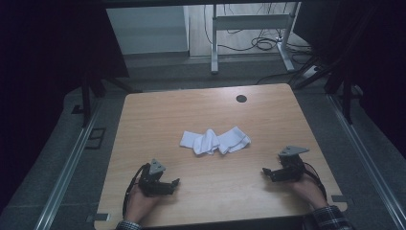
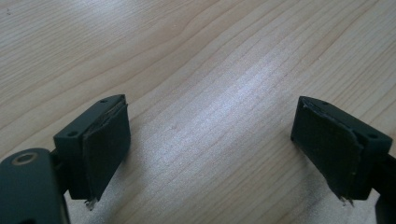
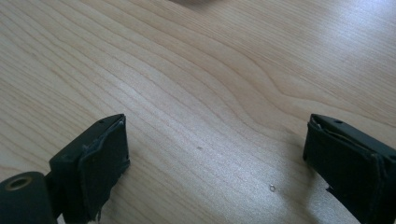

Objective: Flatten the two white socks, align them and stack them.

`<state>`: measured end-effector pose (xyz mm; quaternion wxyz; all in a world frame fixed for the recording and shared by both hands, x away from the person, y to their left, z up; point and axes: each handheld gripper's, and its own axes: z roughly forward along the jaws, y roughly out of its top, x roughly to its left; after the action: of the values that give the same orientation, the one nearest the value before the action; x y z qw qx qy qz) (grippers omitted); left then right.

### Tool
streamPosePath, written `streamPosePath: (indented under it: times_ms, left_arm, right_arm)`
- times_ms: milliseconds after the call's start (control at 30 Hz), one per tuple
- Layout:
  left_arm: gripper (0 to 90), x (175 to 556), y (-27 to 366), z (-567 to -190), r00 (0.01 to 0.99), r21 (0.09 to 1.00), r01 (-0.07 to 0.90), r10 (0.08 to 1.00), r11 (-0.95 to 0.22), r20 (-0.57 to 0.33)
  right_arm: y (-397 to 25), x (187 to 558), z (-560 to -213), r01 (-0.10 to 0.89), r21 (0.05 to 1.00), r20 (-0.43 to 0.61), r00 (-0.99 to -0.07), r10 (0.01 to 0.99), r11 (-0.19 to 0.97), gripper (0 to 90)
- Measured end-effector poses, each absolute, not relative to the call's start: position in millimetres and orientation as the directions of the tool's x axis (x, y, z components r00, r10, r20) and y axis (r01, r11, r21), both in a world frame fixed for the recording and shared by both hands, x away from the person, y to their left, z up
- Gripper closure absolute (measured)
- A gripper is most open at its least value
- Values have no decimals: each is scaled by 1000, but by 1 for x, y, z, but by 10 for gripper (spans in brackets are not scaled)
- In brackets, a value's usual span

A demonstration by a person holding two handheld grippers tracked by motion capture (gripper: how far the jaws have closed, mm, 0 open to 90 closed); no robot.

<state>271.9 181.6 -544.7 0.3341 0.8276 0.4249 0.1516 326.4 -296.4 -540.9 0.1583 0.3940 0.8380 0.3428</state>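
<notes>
Evidently at rest, the left gripper (image 1: 168, 184) and right gripper (image 1: 269, 172) lie on the table (image 1: 268, 120) either side of the crumpled white socks (image 1: 215, 141) — nearer the person, jaws spread wide and empty — likely poised to reach in.

High view overlooks table (image 1: 201, 115); tool views skim it.

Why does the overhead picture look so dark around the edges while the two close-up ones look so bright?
In the high view, light falls mainly on the wooden table and the white socks, the floor around it sinking into shadow. In the left gripper view, a pale sheen of glare lies on the wood between the open jaws of the left gripper. In the right gripper view, the right gripper looks sharp but the table's far edge blurs.
</notes>
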Motion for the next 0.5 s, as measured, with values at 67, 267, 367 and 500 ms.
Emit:
streamPosePath:
  times_ms: [67,267,367,500]
  left_arm:
    - [119,272,182,-545,594,682,602,804,-416,-33]
    - [119,272,182,-545,593,682,602,804,-416,-33]
    - [119,272,182,-545,594,682,601,804,-417,-32]
    - [119,272,182,-545,594,682,601,804,-416,-33]
  right_arm:
    - [-296,326,-541,553,698,5,-640,769,456,62]
    - [-296,327,-540,553,691,3,-646,763,466,63]
    - [-296,327,-539,551,688,-5,-648,762,473,63]
    - [-295,328,-535,540,697,-12,-650,760,473,63]
